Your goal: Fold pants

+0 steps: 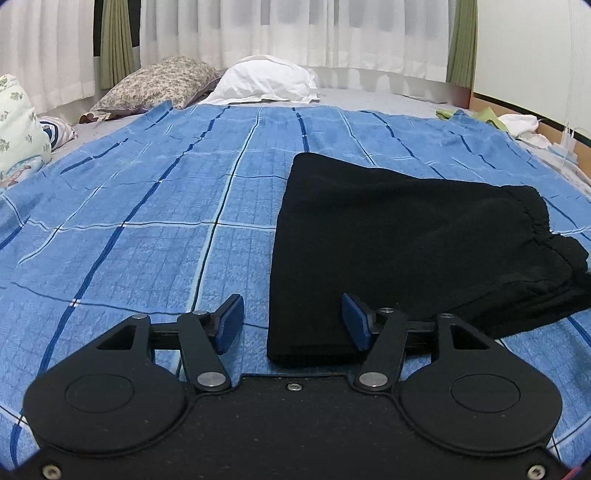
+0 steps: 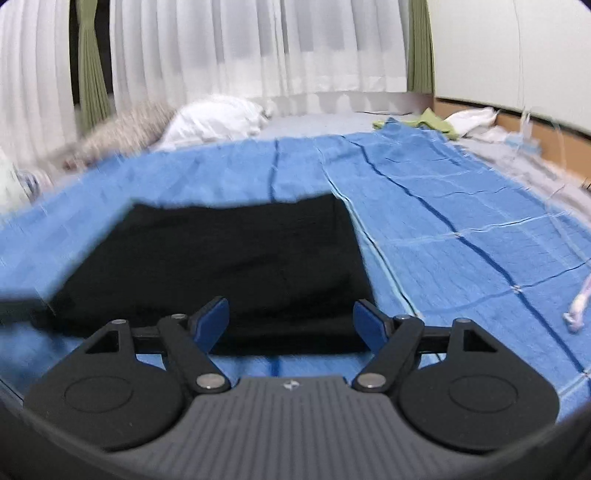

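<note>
Pants point(image 1: 406, 240) folded, far layers indistinct black, right-wrist view blurred leftward.

You're looking across a bed covered by a blue checked blanket point(image 1: 147, 206), its dark and pale stripes running away from you. At the head lie a floral pillow point(image 1: 159, 83) and, just beside it, a white pillow point(image 1: 266, 79). Behind them white sheer curtains point(image 1: 295, 29) hang the width of the window, framed by green drapes point(image 1: 114, 40). To your right stands a pale wall point(image 2: 509, 48) with a wooden edge point(image 2: 517, 125) below it, where green cloth point(image 2: 432, 123) lies crumpled.
</note>
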The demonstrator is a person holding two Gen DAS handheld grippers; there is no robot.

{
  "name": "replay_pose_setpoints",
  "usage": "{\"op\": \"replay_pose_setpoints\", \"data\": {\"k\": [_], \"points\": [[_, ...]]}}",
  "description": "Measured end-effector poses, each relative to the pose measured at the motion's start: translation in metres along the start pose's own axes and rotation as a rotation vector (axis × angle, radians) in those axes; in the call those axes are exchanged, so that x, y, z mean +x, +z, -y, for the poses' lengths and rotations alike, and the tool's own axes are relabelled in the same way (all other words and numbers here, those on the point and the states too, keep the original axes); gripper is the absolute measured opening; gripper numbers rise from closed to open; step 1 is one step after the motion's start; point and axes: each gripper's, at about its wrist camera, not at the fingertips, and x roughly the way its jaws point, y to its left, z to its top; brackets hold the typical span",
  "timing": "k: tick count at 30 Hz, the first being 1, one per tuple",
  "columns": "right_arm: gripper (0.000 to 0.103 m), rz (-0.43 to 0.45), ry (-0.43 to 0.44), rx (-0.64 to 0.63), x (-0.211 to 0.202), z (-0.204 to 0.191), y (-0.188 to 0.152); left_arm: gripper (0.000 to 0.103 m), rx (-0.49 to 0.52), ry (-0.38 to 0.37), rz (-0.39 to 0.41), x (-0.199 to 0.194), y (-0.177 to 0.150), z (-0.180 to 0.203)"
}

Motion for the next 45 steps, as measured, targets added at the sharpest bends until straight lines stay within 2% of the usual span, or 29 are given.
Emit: {"op": "replay_pose_setpoints", "data": {"k": [3,5,6,7,10,14,16,17,18,19,21,24,25,26,28,33,36,38,40,42,43,45], "points": [[0.084,-0.035,0.121,0.041,0.01,-0.008,0.027,0.058,-0.007,-0.015,0.007,-0.002,-0.004,-0.003],[0.063,-0.078,0.212,0.015,0.026,-0.026,0.045,0.058,-0.018,-0.026,0.01,-0.002,-0.006,-0.006],[0.058,-0.103,0.244,-0.007,0.036,-0.039,0.053,0.058,-0.025,-0.032,0.012,-0.001,-0.006,-0.008],[0.049,-0.135,0.279,-0.03,0.048,-0.053,0.06,0.058,-0.033,-0.036,0.014,-0.001,-0.007,-0.009],[0.039,-0.226,0.353,-0.069,0.091,-0.091,0.075,0.058,-0.045,-0.049,0.03,0.0,-0.012,-0.012],[0.023,-0.293,0.297,-0.145,0.154,-0.128,0.084,0.058,-0.056,-0.065,0.052,0.0,-0.016,-0.015],[0.025,-0.299,0.196,-0.179,0.182,-0.137,0.083,0.058,-0.069,-0.079,0.058,0.0,-0.018,-0.019],[0.016,-0.273,0.146,-0.188,0.194,-0.135,0.082,0.058,-0.074,-0.085,0.06,0.001,-0.019,-0.02],[0.016,-0.251,0.116,-0.178,0.201,-0.133,0.084,0.058,-0.077,-0.091,0.061,0.002,-0.019,-0.021],[0.016,-0.22,0.048,-0.162,0.207,-0.129,0.088,0.06,-0.08,-0.099,0.063,0.003,-0.019,-0.022],[0.016,-0.194,0.005,-0.117,0.215,-0.119,0.095,0.061,-0.076,-0.109,0.067,0.004,-0.02,-0.022],[0.034,-0.158,-0.066,-0.13,0.214,-0.117,0.1,0.061,-0.07,-0.11,0.074,0.005,-0.021,-0.022],[0.031,-0.152,-0.033,-0.119,0.209,-0.115,0.101,0.061,-0.073,-0.113,0.074,0.005,-0.022,-0.022],[0.038,-0.148,0.014,-0.107,0.203,-0.112,0.101,0.061,-0.079,-0.118,0.072,0.006,-0.021,-0.023],[0.042,-0.151,0.105,-0.099,0.188,-0.11,0.099,0.062,-0.086,-0.124,0.069,0.006,-0.021,-0.025],[0.051,-0.179,0.199,-0.069,0.132,-0.09,0.064,0.062,-0.085,-0.123,0.069,0.006,-0.021,-0.025],[0.057,-0.143,0.137,-0.069,0.09,-0.073,0.026,0.062,-0.088,-0.123,0.065,0.007,-0.021,-0.025],[0.055,-0.081,0.076,-0.105,0.078,-0.061,0.004,0.065,-0.087,-0.126,0.053,0.008,-0.018,-0.024],[0.048,-0.043,0.013,-0.075,0.064,-0.058,0.006,0.066,-0.078,-0.117,0.036,0.009,-0.015,-0.022],[0.055,0.053,0.052,-0.055,0.034,-0.057,0.007,0.066,-0.067,-0.102,0.013,0.008,-0.009,-0.02],[0.065,0.066,0.06,-0.07,0.024,-0.058,0.005,0.066,-0.069,-0.097,-0.001,0.006,-0.007,-0.019],[0.067,0.05,0.026,-0.126,0.012,-0.062,-0.003,0.066,-0.09,-0.098,-0.027,0.002,-0.003,-0.019]]}}
